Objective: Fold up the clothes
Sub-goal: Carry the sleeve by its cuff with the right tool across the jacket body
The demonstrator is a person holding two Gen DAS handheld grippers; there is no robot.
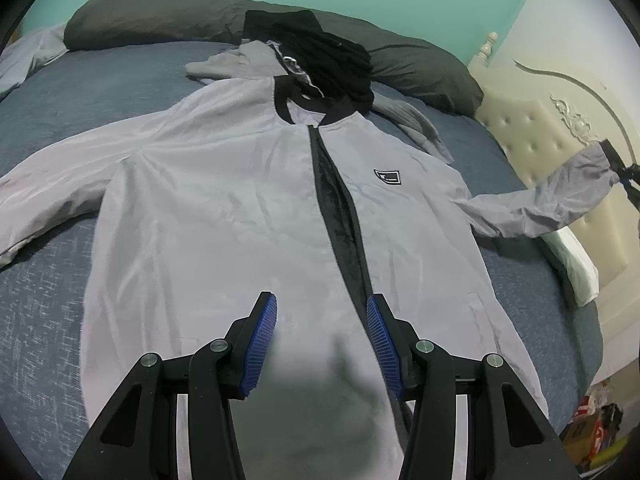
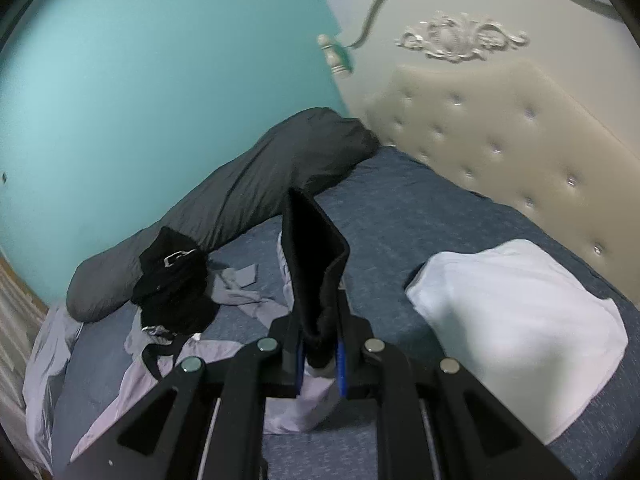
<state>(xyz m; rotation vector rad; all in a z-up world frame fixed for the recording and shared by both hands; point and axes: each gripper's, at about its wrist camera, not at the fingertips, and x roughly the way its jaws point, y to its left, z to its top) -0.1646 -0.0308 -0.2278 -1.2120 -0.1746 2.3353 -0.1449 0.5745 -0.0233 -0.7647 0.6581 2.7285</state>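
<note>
Grey jacket point(image 1: 208, 200) flat on the blue bed point(image 1: 48, 312), front side up, zip partly undone with dark lining showing down the middle. Long axis running from hem near the left wrist camera up to black collar point(image 1: 316, 114) at the far end, toward the dark grey pillow point(image 1: 160, 16). Collar pointing at pillow and teal wall. Small black badge point(image 1: 387, 177) on the chest. One sleeve spread out flat to the left of the picture; other sleeve point(image 1: 552, 204) lifted off the bed toward the cream headboard point(image 1: 532, 136), stretched out sideways, roughly at right angles to the body axis.

Left claw point(image 1: 322, 340) spread, blue pads apart, nothing between them, hanging over the lower front of the jacket near the zip line.

Right claw point(image 2: 318, 354) pressed together on the black cuff point(image 2: 316, 252) of the lifted sleeve; cuff standing up out of the pads, grey sleeve fabric trailing below.

Black garment point(image 1: 332, 68) bunched just past the collar, partly on the pillow. More grey fabric point(image 1: 416, 120) crumpled beside it. White folded cloth point(image 2: 520, 320) lying on the bed near the headboard.
</note>
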